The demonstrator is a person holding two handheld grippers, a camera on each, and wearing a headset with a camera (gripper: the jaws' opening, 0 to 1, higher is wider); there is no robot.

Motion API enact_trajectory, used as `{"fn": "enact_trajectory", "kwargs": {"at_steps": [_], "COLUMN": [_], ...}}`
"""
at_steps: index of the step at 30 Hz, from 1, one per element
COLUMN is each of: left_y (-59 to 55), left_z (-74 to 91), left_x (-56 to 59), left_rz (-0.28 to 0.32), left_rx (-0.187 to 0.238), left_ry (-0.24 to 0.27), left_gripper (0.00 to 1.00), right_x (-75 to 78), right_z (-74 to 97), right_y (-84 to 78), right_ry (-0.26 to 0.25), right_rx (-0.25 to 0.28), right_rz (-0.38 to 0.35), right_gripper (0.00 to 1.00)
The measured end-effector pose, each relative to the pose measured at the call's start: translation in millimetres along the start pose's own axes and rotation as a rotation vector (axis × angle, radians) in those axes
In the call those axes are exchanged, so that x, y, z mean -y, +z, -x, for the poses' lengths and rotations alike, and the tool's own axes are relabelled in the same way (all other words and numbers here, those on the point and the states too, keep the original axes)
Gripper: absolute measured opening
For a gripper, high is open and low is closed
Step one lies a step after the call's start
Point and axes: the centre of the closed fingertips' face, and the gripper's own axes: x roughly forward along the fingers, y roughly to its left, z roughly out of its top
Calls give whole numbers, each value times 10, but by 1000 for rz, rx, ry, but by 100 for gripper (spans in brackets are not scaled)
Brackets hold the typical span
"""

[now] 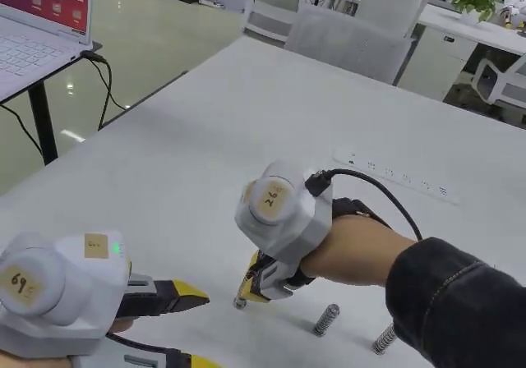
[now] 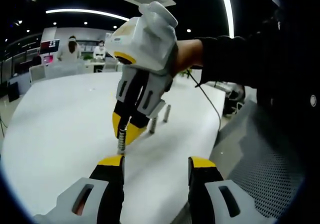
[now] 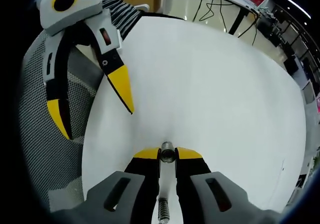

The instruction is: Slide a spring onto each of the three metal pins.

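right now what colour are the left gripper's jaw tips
Yellow, on the left gripper; clearest in the right gripper view.

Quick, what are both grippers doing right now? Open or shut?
Left gripper: open, holding nothing.
Right gripper: shut on a metal pin.

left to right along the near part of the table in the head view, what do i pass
left tongs, open → right tongs, shut on a pin → first spring → second spring
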Motion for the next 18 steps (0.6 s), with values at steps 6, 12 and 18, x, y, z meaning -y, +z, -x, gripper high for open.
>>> {"fn": "enact_trajectory", "kwargs": {"at_steps": [6,12,18], "left_y": [-4,-8,-14], "left_z": [-1,-5,-8], "left_x": [6,15,22], "left_rz": [2,0,-4], "left_rx": [0,-4,-10], "left_ry": [-4,-7,-10], "left_gripper": [45,45,45], "right_x": [-25,-13,-7], "right_z": [-37,-38,-53], "right_y": [-148,-250,-253], "right_ry": [5,0,3], "right_rx": [-33,-51,-36], "right_rz": [-14,-34,-77], "right_gripper": [8,8,8]}}
